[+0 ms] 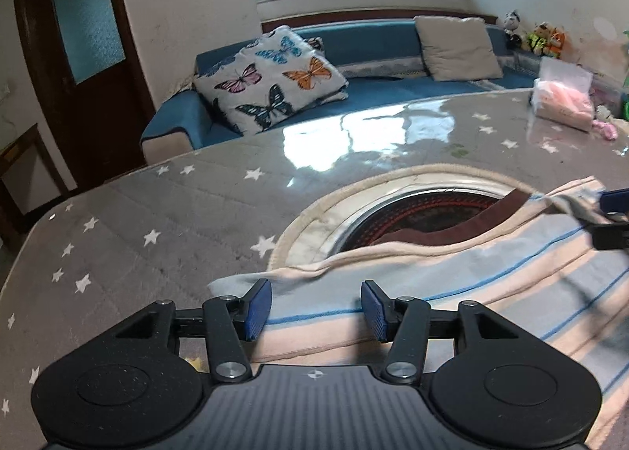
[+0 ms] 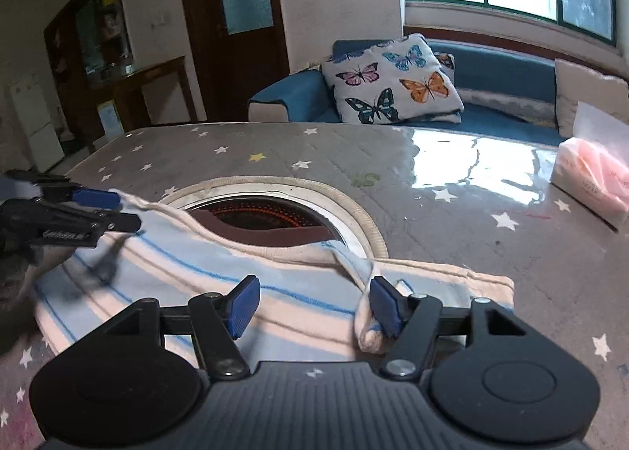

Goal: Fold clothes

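Observation:
A striped garment [image 1: 452, 284], cream and pale blue with thin blue lines and a brown collar band, lies on the star-print table [image 1: 157, 222]. My left gripper [image 1: 316, 306] is open, its blue pads on either side of the garment's near left edge. My right gripper [image 2: 312, 304] is open over the garment [image 2: 220, 273] near its right end, where a rolled bit of cloth [image 2: 367, 316] lies against the right pad. Each gripper shows at the edge of the other's view, the right [image 1: 613, 214] and the left [image 2: 90, 210].
A round cream-rimmed opening [image 2: 275, 214] with a dark red patterned inside sits in the table under the garment's collar. A tissue pack [image 2: 593, 182] lies at the table's far right. A blue sofa [image 1: 373, 88] with cushions stands behind the table.

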`<act>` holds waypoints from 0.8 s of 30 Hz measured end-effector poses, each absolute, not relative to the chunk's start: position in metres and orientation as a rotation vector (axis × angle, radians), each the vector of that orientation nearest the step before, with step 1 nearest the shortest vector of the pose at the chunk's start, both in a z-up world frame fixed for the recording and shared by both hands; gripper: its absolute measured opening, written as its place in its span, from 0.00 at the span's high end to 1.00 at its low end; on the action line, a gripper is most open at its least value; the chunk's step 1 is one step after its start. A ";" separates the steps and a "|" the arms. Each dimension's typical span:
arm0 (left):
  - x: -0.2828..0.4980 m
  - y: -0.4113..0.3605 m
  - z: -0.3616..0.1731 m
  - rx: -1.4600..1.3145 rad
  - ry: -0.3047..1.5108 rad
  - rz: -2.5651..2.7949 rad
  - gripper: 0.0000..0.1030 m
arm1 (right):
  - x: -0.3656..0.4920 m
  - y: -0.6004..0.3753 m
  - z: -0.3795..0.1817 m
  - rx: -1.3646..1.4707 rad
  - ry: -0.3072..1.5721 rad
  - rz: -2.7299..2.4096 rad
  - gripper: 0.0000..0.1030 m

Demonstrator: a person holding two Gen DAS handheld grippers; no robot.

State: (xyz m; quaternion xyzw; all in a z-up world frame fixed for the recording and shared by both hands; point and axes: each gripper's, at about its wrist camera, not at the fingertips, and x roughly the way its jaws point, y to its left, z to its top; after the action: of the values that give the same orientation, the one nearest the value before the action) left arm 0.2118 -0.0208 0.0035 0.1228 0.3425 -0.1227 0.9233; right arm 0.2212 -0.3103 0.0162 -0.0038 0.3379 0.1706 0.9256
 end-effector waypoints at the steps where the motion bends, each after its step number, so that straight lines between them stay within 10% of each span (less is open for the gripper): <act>1: 0.213 -0.018 0.002 0.251 0.708 -0.246 0.48 | 0.216 -0.309 0.018 -0.013 0.686 0.360 0.38; 24: 0.242 0.009 -0.009 0.221 0.760 -0.063 0.18 | 0.253 -0.337 -0.003 0.008 0.767 0.314 0.10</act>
State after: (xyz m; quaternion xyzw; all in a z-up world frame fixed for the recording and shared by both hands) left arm 0.2420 0.0094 -0.0086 0.1074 0.3700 -0.0307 0.9223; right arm 0.2533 -0.3367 -0.0033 0.0038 0.3725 0.1524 0.9154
